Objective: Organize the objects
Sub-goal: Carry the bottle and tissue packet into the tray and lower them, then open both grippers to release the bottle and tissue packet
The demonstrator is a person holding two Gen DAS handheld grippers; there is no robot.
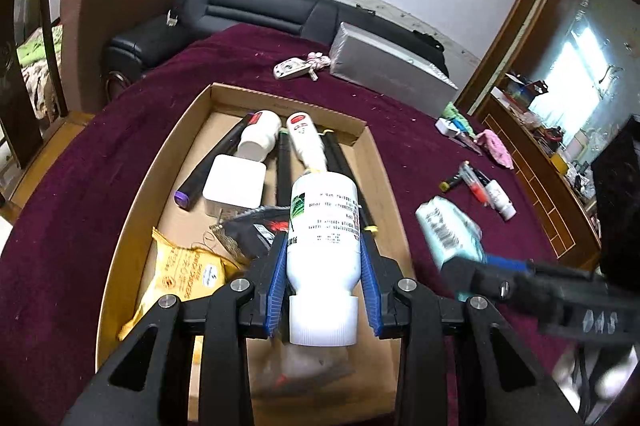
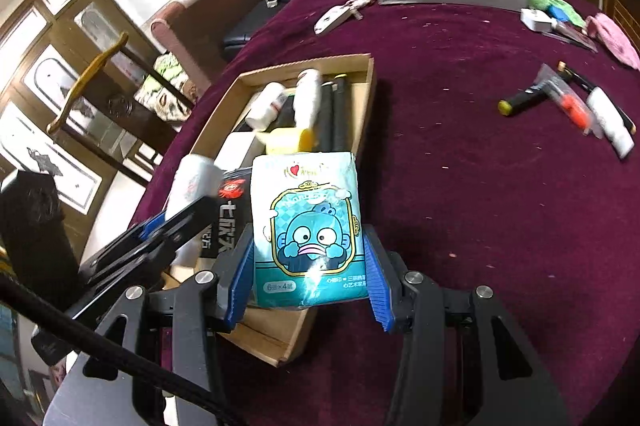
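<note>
My left gripper (image 1: 325, 258) is shut on a white bottle (image 1: 324, 226) with a ribbed cap, held above the cardboard box (image 1: 280, 102) on the maroon table. The box holds black markers, two white bottles (image 1: 260, 138), a white square block (image 1: 234, 186), a yellow packet (image 1: 180, 266) and a black packet. My right gripper (image 2: 308, 258) is shut on a teal tissue pack (image 2: 308, 226) with a blue cartoon fish, hovering over the box's near right edge (image 2: 364, 114). The same pack (image 1: 448, 230) and right gripper appear blurred at the right of the left wrist view.
On the maroon cloth (image 2: 480, 186) lie a silver box (image 1: 388, 62), a white key fob (image 1: 290, 68), markers and a small white tube (image 2: 608, 122), a pink cloth (image 2: 614, 40) and a green item. A black sofa (image 1: 256, 6) and wooden cabinets stand beyond the table.
</note>
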